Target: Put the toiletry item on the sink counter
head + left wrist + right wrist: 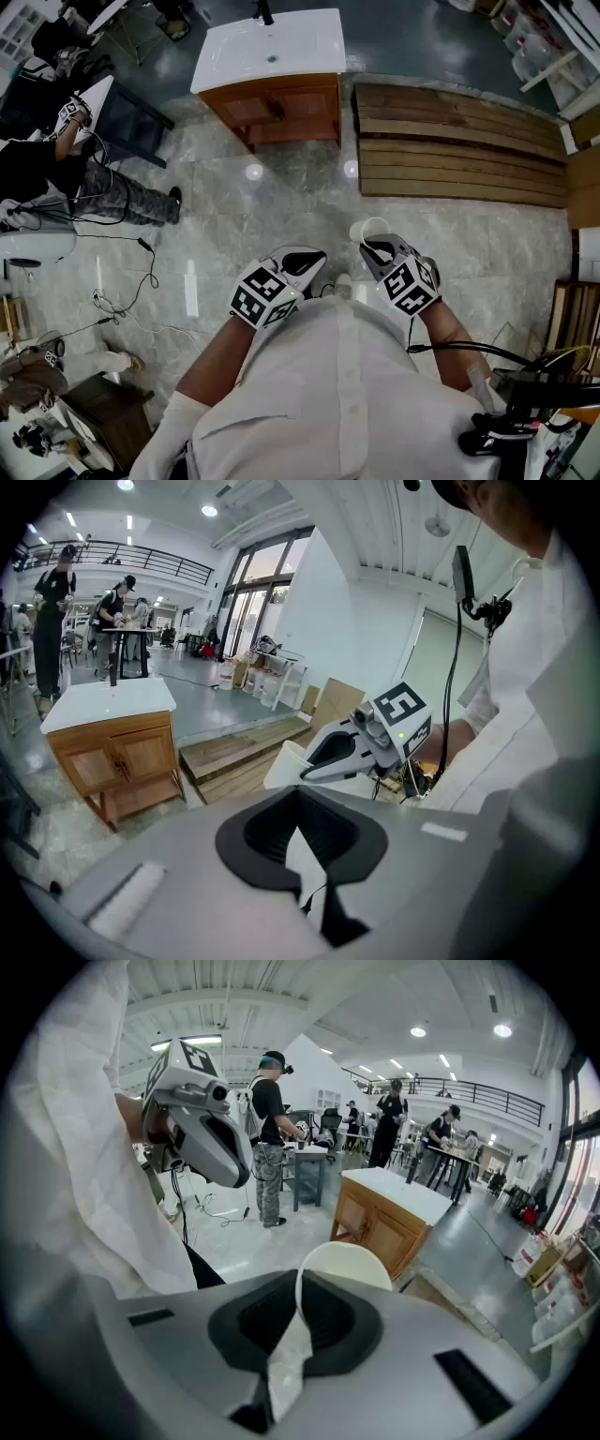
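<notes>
A white cup (368, 228) is the toiletry item; my right gripper (375, 248) is shut on its wall, holding it just in front of my chest. In the right gripper view the cup (342, 1265) rises past the right gripper (298, 1283), its rim caught between the jaws. My left gripper (302, 262) is beside it, shut and empty; in its own view the left gripper (300, 803) has nothing in the jaws. The sink counter (267, 47), white top on a wooden cabinet, stands well ahead across the floor, also visible as sink counter (108, 700) and sink counter (394, 1194).
A low platform of wooden planks (459, 145) lies right of the cabinet. A dark table (131, 112) and a seated person (103, 192) are at the left, with cables (141, 281) on the marble floor. Equipment sits at the lower right.
</notes>
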`<state>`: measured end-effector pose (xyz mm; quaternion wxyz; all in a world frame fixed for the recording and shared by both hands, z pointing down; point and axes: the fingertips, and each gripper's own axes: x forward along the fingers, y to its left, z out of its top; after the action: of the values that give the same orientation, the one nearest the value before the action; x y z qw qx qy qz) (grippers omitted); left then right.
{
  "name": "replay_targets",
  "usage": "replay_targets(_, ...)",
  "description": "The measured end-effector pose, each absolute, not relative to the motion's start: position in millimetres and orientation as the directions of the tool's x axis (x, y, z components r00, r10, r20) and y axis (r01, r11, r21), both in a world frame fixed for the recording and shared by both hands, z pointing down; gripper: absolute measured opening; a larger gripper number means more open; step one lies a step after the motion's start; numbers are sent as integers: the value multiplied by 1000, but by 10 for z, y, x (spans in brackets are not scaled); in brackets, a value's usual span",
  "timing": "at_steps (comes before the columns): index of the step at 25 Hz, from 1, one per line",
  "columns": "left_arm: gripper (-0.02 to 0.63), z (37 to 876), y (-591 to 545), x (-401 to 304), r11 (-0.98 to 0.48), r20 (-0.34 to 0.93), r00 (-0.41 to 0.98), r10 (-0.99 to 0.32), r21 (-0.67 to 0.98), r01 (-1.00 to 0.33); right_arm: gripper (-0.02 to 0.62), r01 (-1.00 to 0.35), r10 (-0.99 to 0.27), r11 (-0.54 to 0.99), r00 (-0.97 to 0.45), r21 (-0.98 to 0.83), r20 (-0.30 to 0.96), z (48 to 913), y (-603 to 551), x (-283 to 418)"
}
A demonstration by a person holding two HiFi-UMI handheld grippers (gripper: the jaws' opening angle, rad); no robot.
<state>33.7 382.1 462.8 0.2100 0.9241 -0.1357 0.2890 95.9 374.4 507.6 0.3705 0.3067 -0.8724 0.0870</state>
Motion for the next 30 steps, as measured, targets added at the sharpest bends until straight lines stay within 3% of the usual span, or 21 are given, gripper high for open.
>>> replay_targets(14, 6, 4636, 3307, 380, -880, 554, 818, -155, 300, -369, 15, -618, -482, 780, -492, 100, 725, 5189, 3341, 1143)
replay_targets(30, 6, 4566, 1011, -370, -921, 518, 852, -76, 291, -259, 15, -698, -542, 699, -378, 153, 751, 5023, 791, 675)
